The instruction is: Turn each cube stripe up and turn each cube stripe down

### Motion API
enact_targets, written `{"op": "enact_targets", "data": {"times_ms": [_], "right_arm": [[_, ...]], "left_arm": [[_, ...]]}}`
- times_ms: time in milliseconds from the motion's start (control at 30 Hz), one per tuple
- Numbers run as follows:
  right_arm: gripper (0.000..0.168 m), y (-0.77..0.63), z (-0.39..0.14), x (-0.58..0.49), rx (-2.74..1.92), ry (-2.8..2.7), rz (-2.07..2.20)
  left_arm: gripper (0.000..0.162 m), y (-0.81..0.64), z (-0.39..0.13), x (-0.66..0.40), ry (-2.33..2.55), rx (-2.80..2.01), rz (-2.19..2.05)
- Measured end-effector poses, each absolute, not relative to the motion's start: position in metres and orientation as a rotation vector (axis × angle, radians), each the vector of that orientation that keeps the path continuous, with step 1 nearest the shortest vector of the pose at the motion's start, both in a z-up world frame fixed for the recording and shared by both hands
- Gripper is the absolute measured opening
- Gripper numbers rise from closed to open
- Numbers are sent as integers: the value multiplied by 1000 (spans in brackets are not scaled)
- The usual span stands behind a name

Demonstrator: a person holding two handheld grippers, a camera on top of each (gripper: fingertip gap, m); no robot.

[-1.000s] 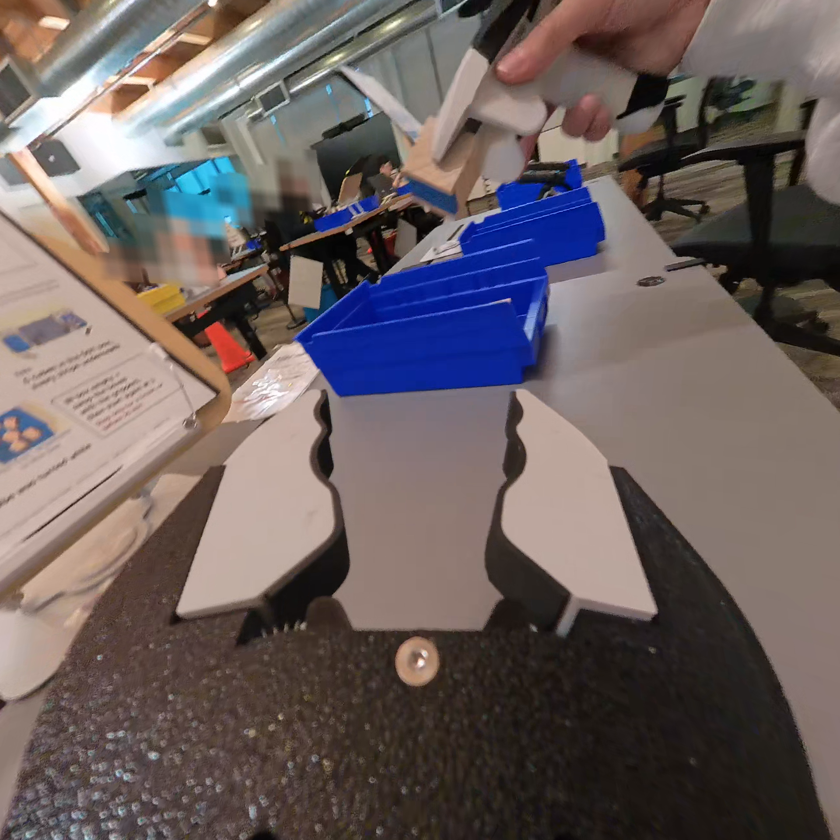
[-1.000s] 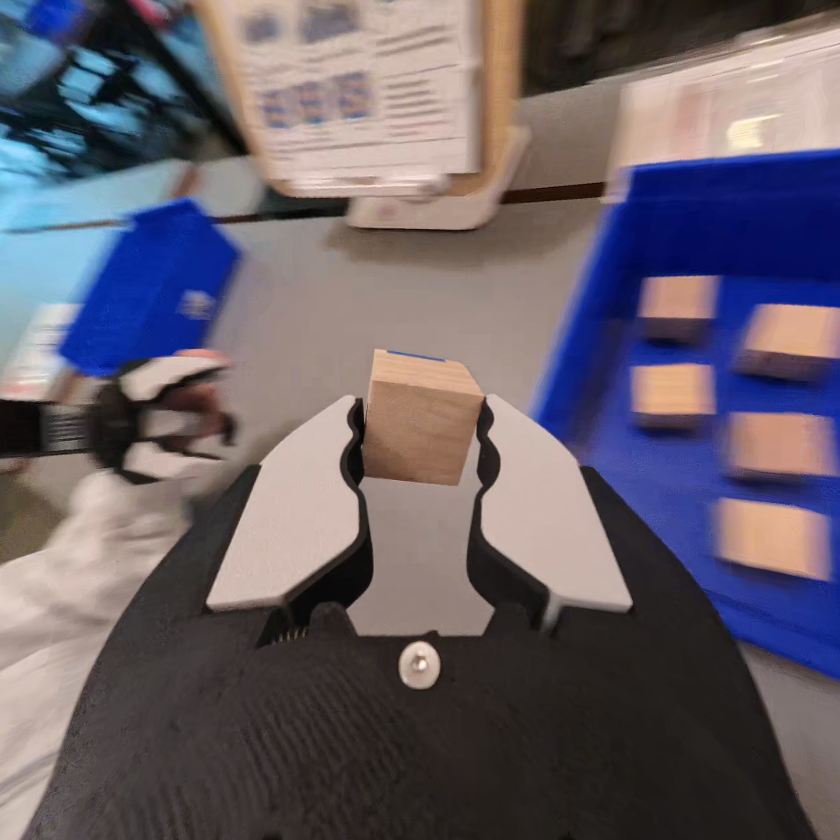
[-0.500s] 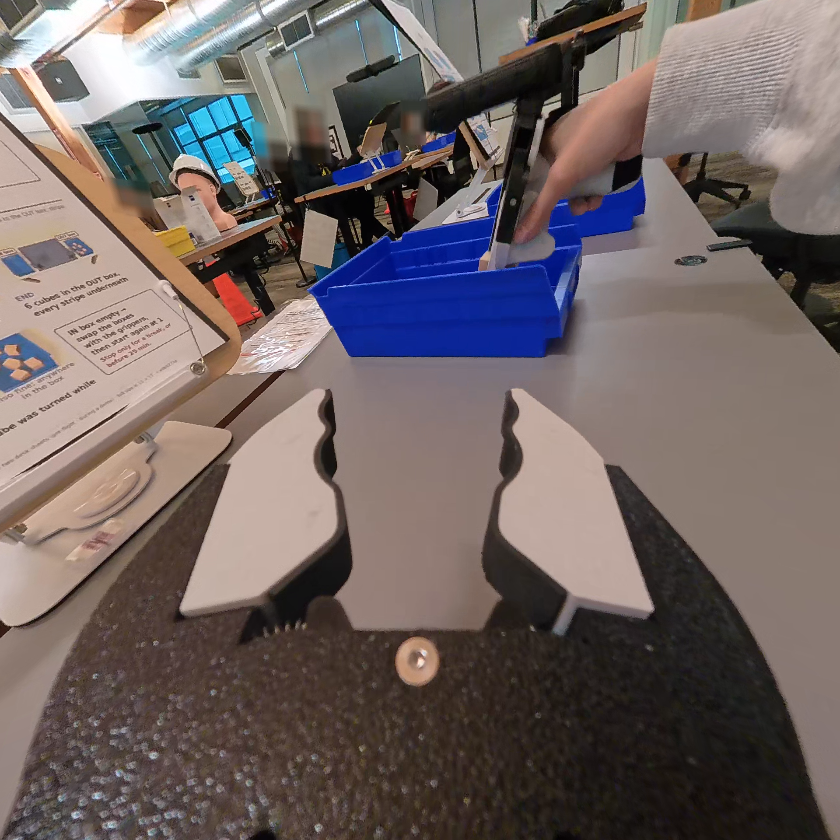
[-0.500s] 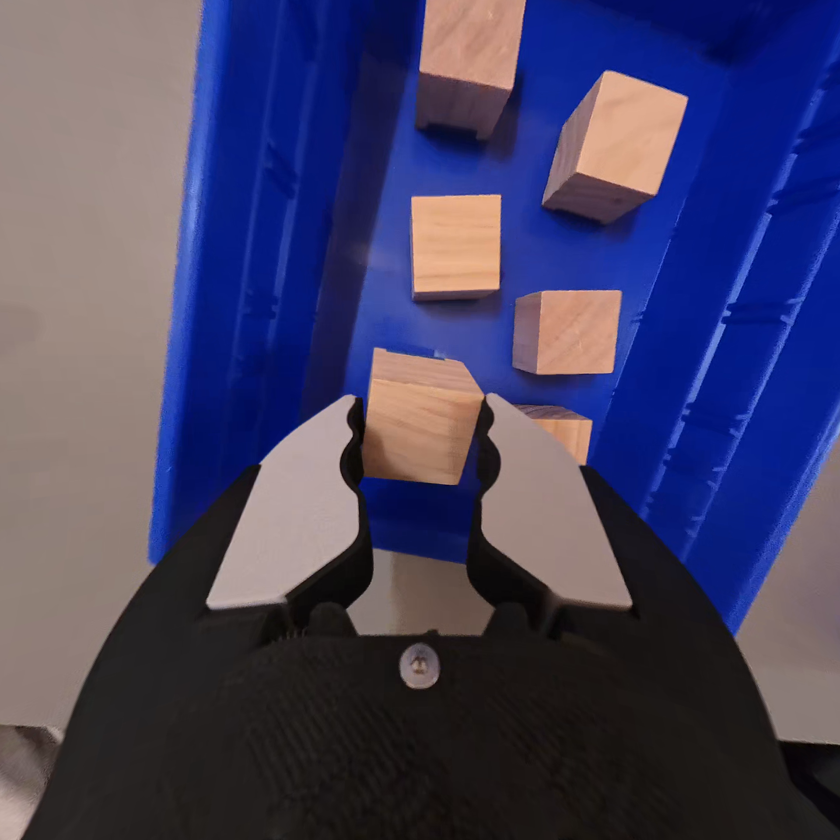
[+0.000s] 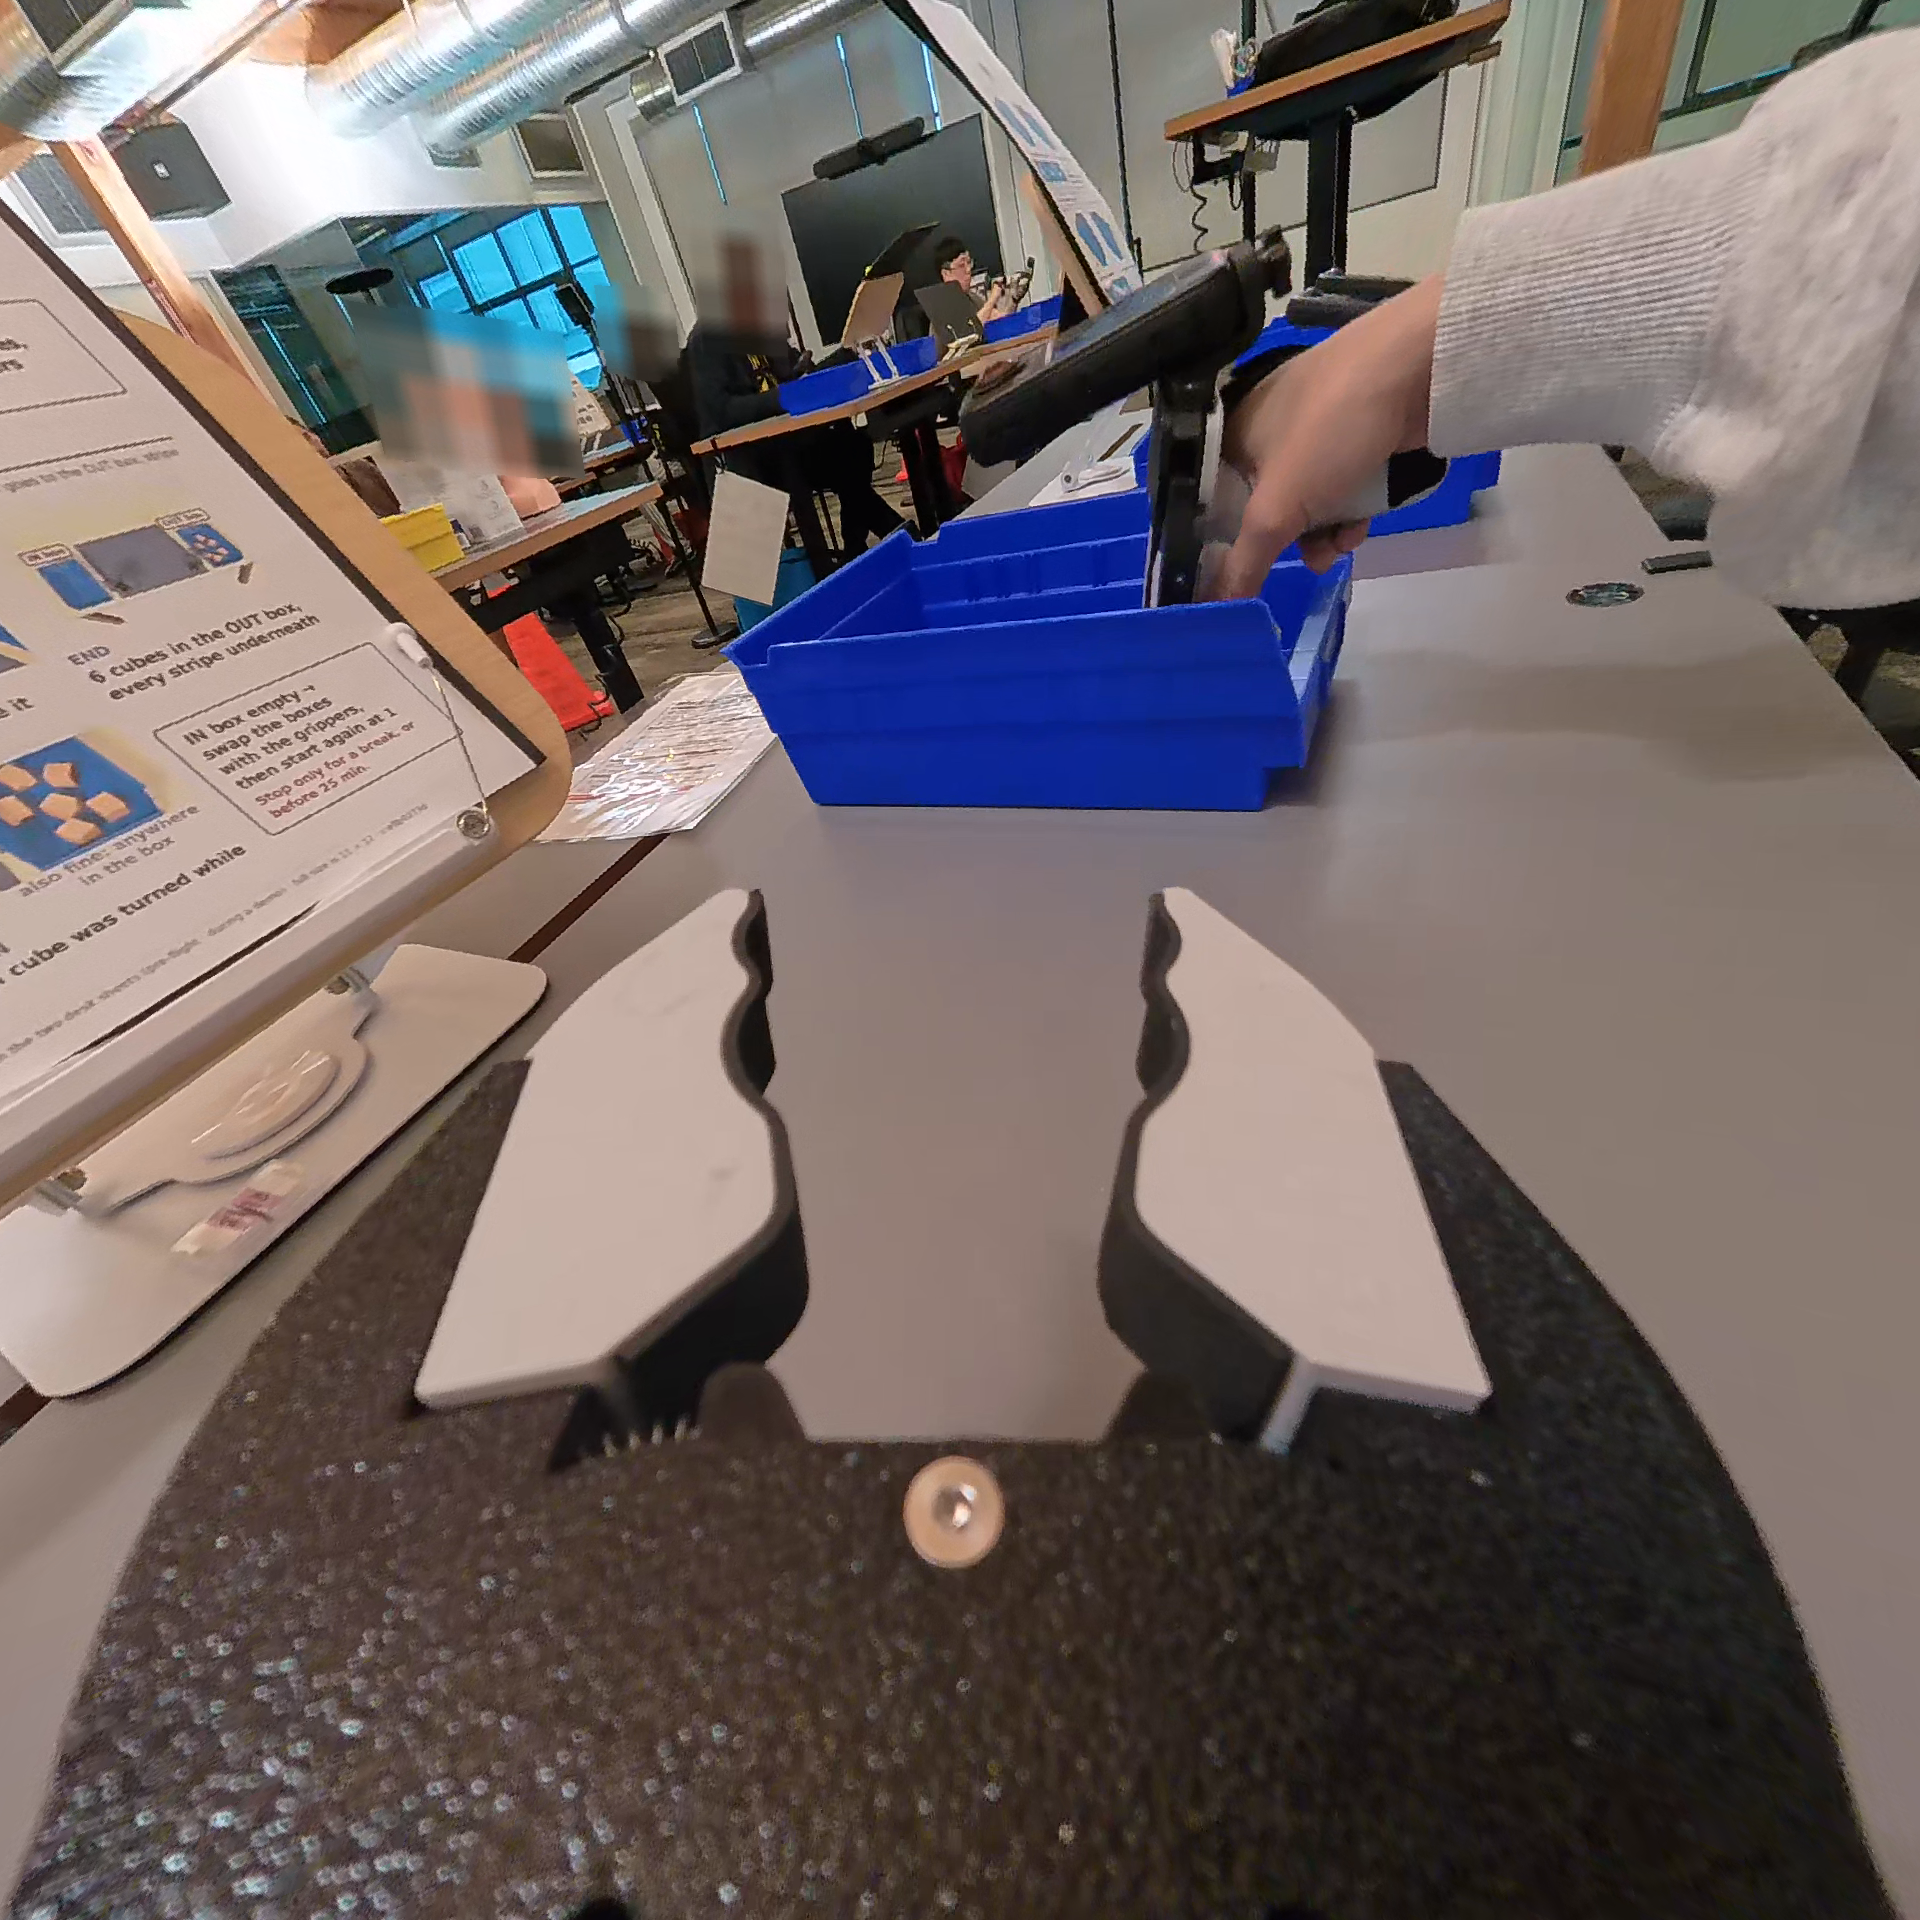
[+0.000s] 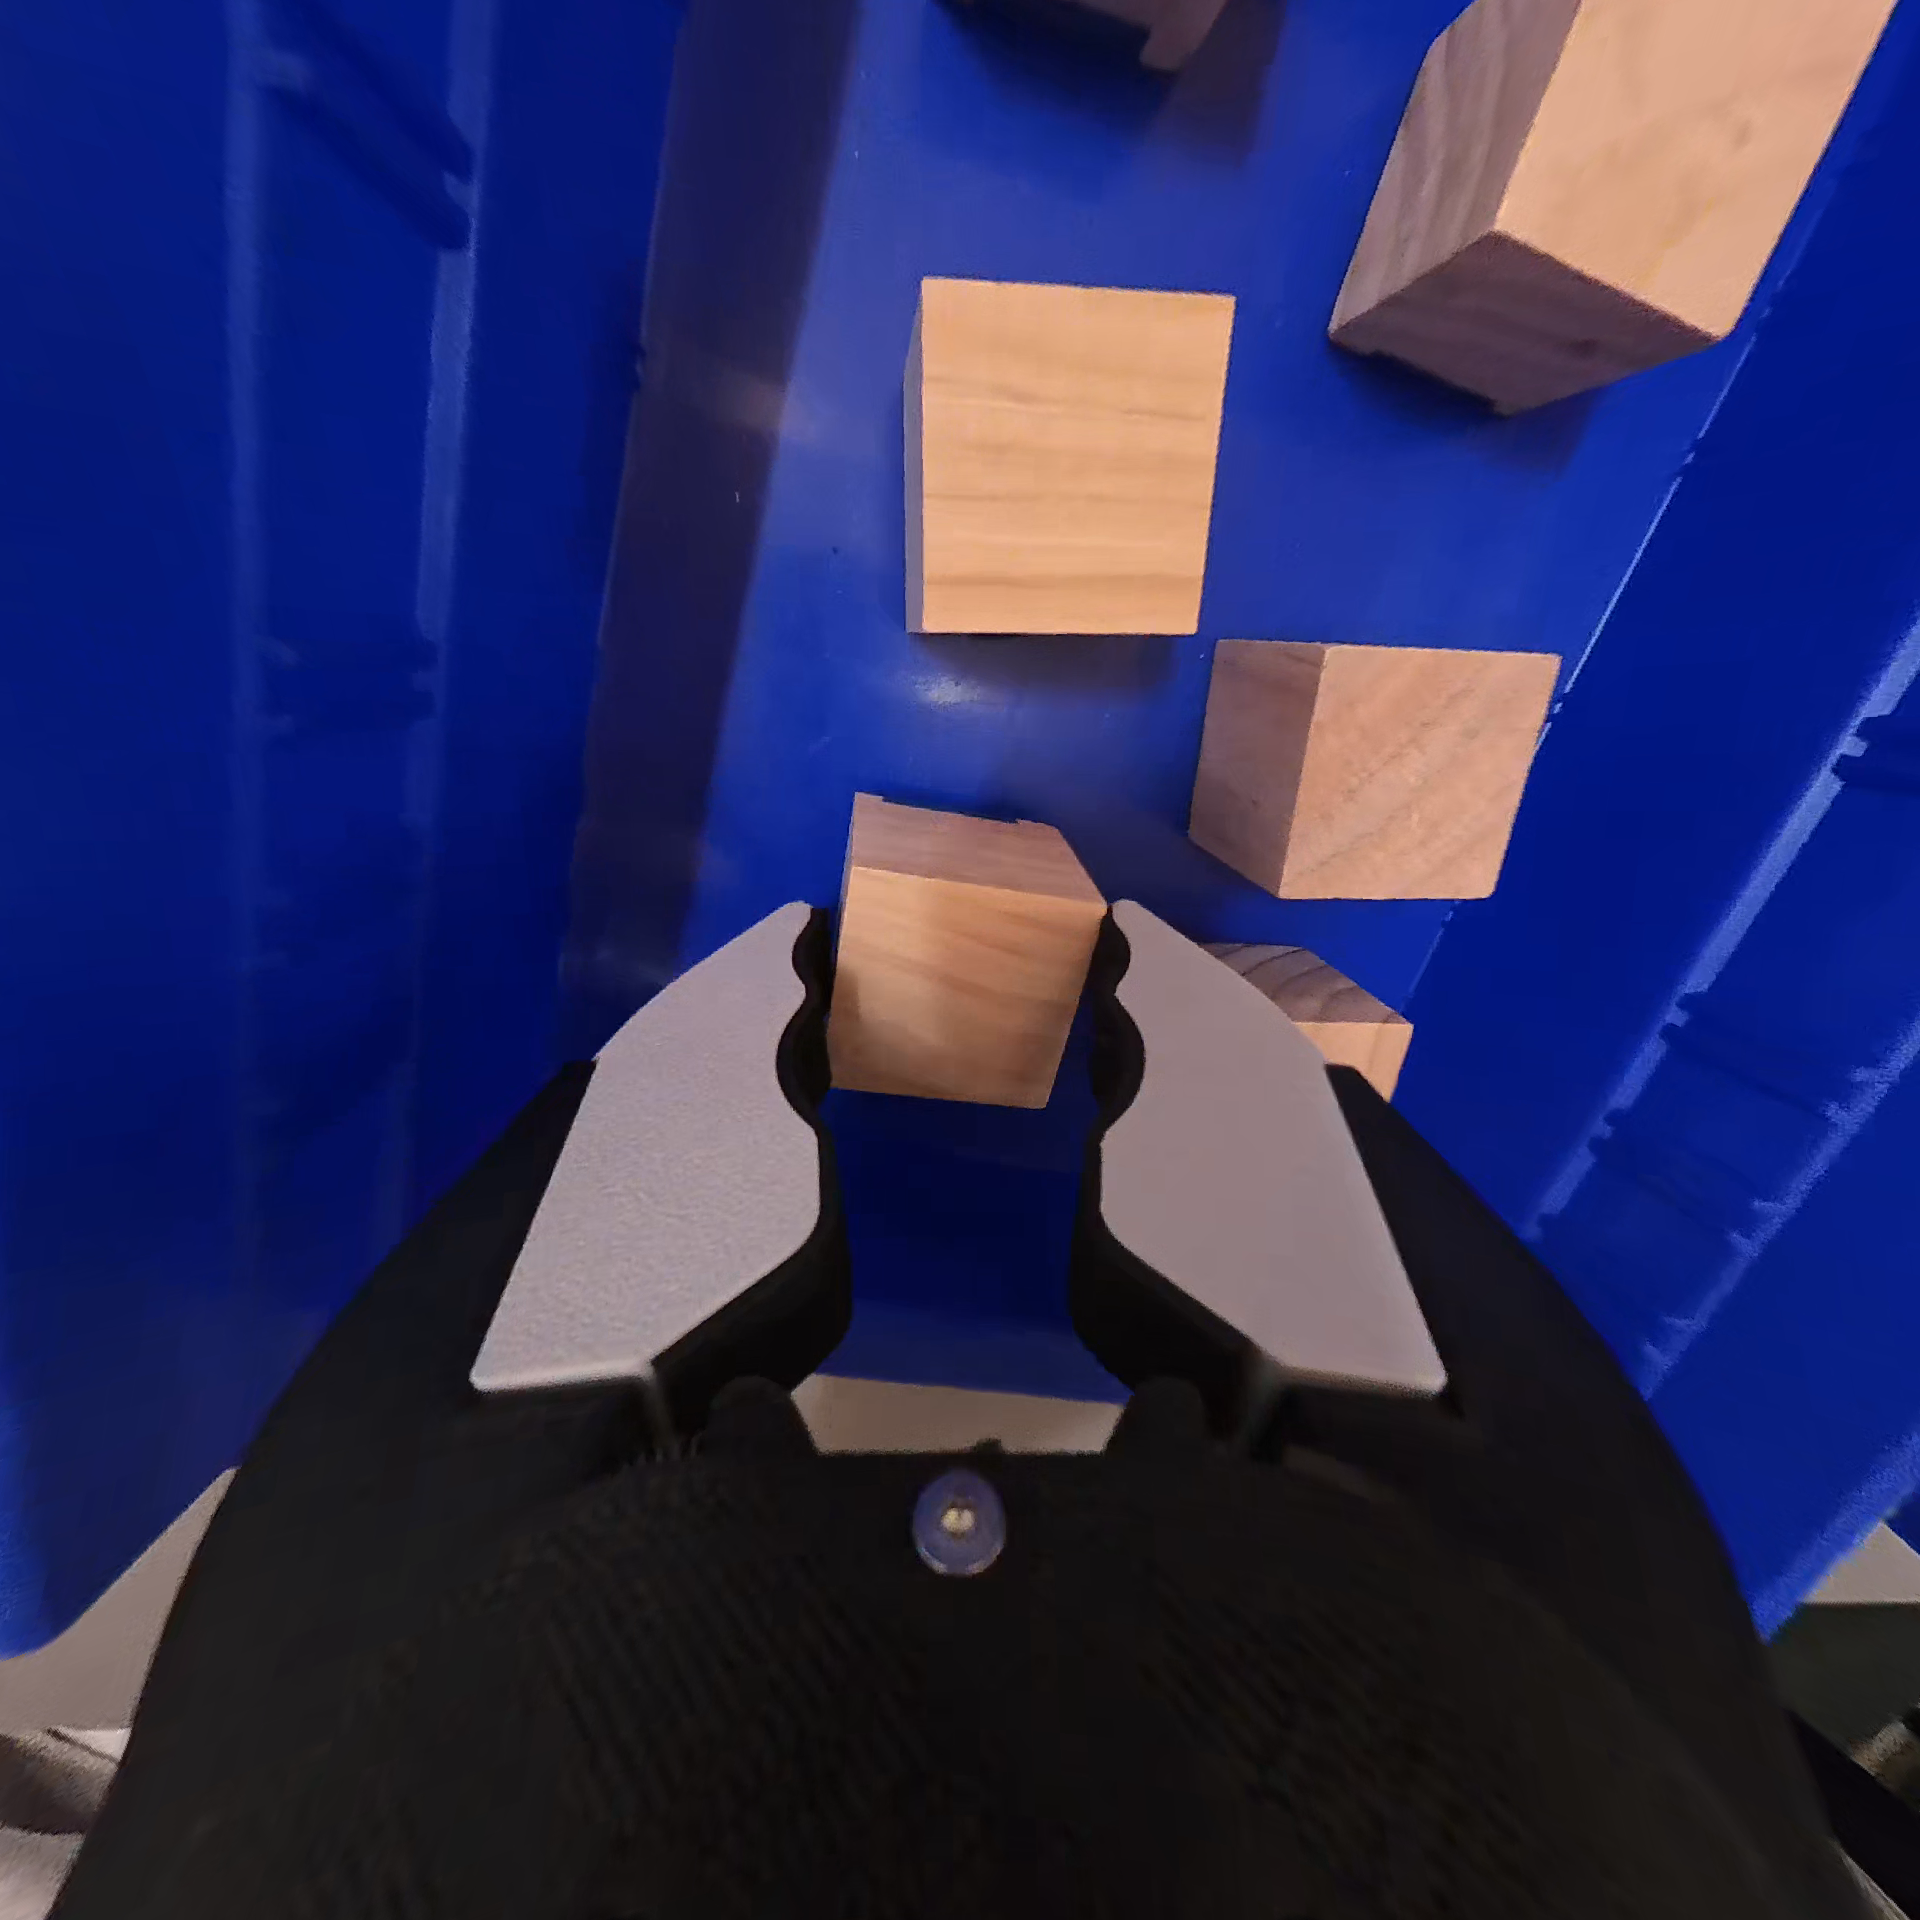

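Five cubes (image 6: 1060, 457) rest in blue bin (image 6: 312, 623), stripes hidden; sixth cube (image 6: 951, 987) pinched by right gripper (image 6: 961, 997) near bin's near wall, unreleased. Left gripper (image 5: 956, 997) spread, idle.

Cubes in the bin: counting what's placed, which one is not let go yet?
The cube nearest the camera, clamped between the right gripper fingers; the others lie free.

Black textured claw (image 6: 961, 997) bodies, pale grey wavy-edged fingers (image 5: 644, 1143), silver centre screw, white knit sleeve (image 5: 1683, 312).
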State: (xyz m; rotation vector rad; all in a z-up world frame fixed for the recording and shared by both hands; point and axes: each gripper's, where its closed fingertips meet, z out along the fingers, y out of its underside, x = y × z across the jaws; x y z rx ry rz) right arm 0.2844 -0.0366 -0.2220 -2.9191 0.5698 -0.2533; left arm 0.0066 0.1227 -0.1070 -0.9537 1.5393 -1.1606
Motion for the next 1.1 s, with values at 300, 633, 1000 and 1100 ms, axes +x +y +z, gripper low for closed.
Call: {"op": "enact_targets", "data": {"times_ms": [300, 633, 1000, 1100], "right_arm": [[53, -36, -226, 284, -2890, 570, -227], [95, -49, -176, 282, -2711, 473, -271], [87, -144, -115, 282, -2093, 659, -489], [88, -173, -98, 314, -1932, 779, -563]], "left_arm": [[68, 119, -115, 9, 1579, -962, -1157], [69, 108, -115, 12, 1579, -991, -1259], [69, 79, -114, 53, 1503, -1225, -1291], [69, 55, -105, 80, 1454, -1350, -1326]]}}
